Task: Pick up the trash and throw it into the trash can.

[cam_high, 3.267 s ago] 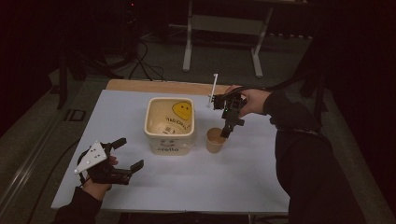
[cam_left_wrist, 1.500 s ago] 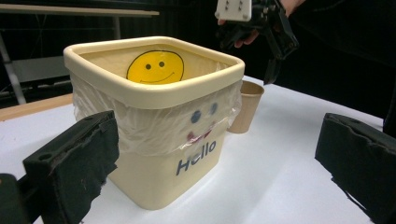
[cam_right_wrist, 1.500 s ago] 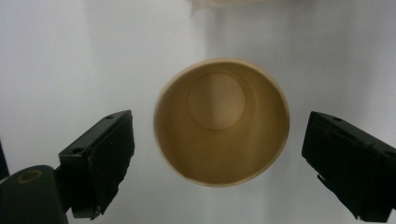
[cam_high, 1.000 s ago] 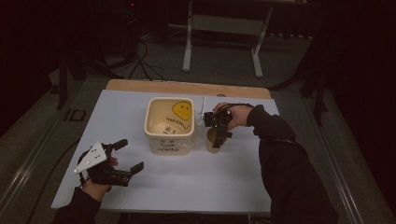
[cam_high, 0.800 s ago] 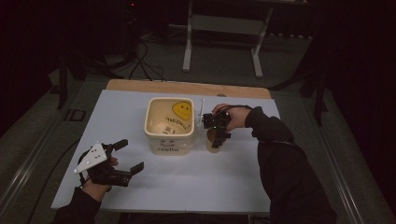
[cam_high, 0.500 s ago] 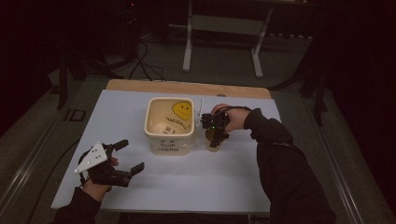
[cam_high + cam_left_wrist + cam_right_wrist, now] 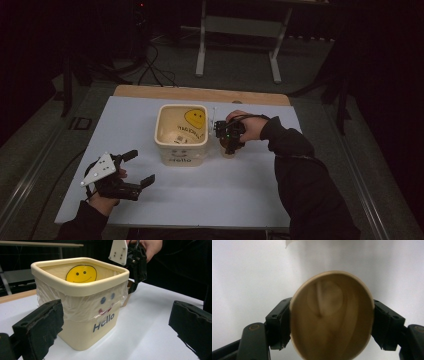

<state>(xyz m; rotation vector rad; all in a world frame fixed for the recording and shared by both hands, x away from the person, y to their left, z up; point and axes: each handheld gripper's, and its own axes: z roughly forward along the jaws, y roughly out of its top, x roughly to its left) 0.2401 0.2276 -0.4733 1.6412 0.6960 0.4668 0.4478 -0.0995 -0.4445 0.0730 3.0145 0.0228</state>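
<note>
The brown paper cup (image 7: 331, 315) is gripped between the jaws of the right claw (image 7: 230, 141), which have just been closing; its rim is squeezed oval. The left claw (image 7: 131, 170) is held open over the counter (image 7: 210, 195), the cream bin (image 7: 80, 302) ahead of it.

Right claw (image 7: 230, 146) — earlier raised above the brown paper cup (image 7: 332, 315) with its jaws wide, then lowered around it. The jaws have just been closing on the cup; their pads now press its sides, squeezing the rim into an oval. The person's right arm has stretched farther over the worktop (image 7: 210, 190), toward the cream tub (image 7: 181, 135).
</note>
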